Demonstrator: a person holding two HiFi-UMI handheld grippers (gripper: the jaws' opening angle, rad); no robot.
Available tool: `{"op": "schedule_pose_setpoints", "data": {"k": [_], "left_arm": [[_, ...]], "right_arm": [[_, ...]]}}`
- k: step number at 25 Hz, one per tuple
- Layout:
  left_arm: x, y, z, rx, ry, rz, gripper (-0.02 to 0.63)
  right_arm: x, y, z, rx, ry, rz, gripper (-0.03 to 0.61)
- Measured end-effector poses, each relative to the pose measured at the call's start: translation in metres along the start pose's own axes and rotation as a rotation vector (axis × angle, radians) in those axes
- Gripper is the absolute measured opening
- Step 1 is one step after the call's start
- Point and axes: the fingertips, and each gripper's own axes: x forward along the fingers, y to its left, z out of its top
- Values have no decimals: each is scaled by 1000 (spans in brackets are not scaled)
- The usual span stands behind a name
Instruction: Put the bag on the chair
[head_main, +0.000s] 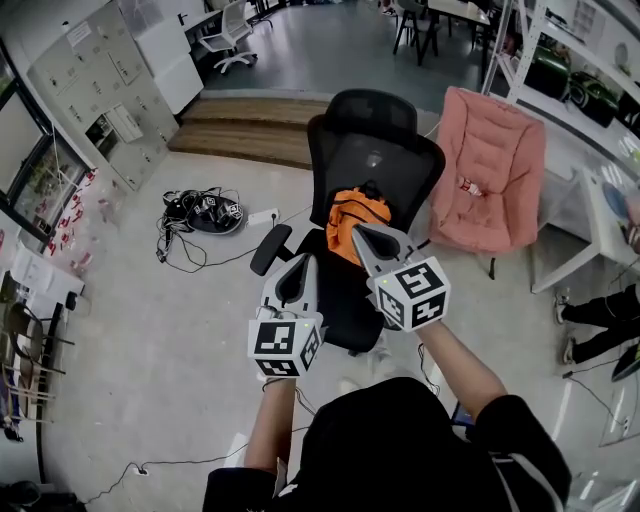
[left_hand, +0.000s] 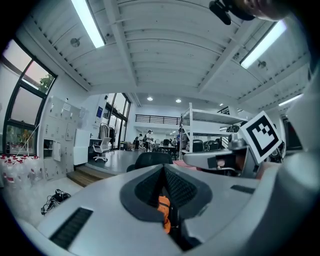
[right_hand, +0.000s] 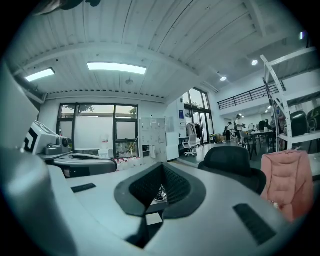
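While the orange fabric bag (head_main: 352, 214) rests on the black mesh office chair (head_main: 375, 150), the left gripper (head_main: 303, 261) and right gripper (head_main: 361, 233) hover at its near side, jaws closed on nothing.

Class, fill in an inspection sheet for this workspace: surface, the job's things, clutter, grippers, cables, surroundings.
Surface: pale floor; a black office chair stands on it.
Job's things: orange bag sits on the chair's seat, against the backrest.
Clutter: pink padded chair to the right of the office chair.
Grippers: left gripper and right gripper are both shut with nothing gripped, held in front of the chair.
Cables: tangled black bundle on the floor left of the chair; loose cord near the person.
Surroundings: grey lockers and a wooden step behind.
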Motion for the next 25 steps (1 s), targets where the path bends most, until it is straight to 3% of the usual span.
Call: {"op": "schedule_pose_setpoints", "data": {"k": [18, 25], "left_arm": [[1, -13, 26, 20, -47, -18, 12], [7, -14, 26, -4, -54, 17, 12]], "right_arm": [[-16, 0, 24, -21, -32, 2, 2], [-21, -9, 26, -21, -36, 12, 2]]}}
